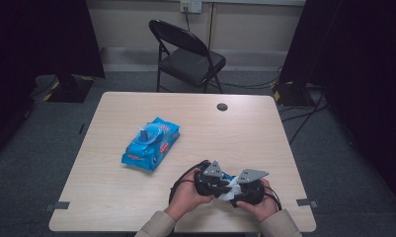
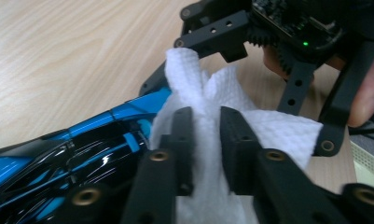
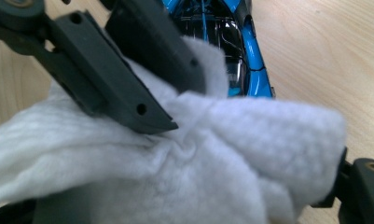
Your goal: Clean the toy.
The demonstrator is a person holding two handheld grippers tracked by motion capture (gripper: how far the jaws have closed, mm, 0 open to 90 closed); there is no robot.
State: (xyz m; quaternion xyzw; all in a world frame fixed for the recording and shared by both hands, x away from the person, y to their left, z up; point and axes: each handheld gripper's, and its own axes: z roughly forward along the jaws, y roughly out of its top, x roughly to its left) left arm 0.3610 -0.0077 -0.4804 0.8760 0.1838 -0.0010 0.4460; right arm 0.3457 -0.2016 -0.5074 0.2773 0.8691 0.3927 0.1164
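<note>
Two grippers meet over the near edge of the table (image 1: 136, 207), right of a blue wipe pack (image 1: 150, 144) lying flat and well apart from them.

- Left gripper (image 1: 220, 183): jaws pinched on a fold of the white wipe (image 1: 231, 187), cloth bunched between the pads.
- Wipe: likely light, limp and damp. It will drape and slip unless it is taken by a gathered fold, as it is here.
- Under it is a glossy blue-and-black model car (image 2: 82, 149). It looks rigid, slick and probably light, so a hold across the body sides seems best, away from thin trim.
- Right gripper (image 1: 241, 187): jaws stand wide around the wipe-covered end. Can't tell if the pads press.

Views: the high view gives the table layout, but the car is hidden there. The left gripper view shows the pinch and the car's flank. The right gripper view shows the car running away beyond the cloth, with the left jaws biting the wipe.
</note>
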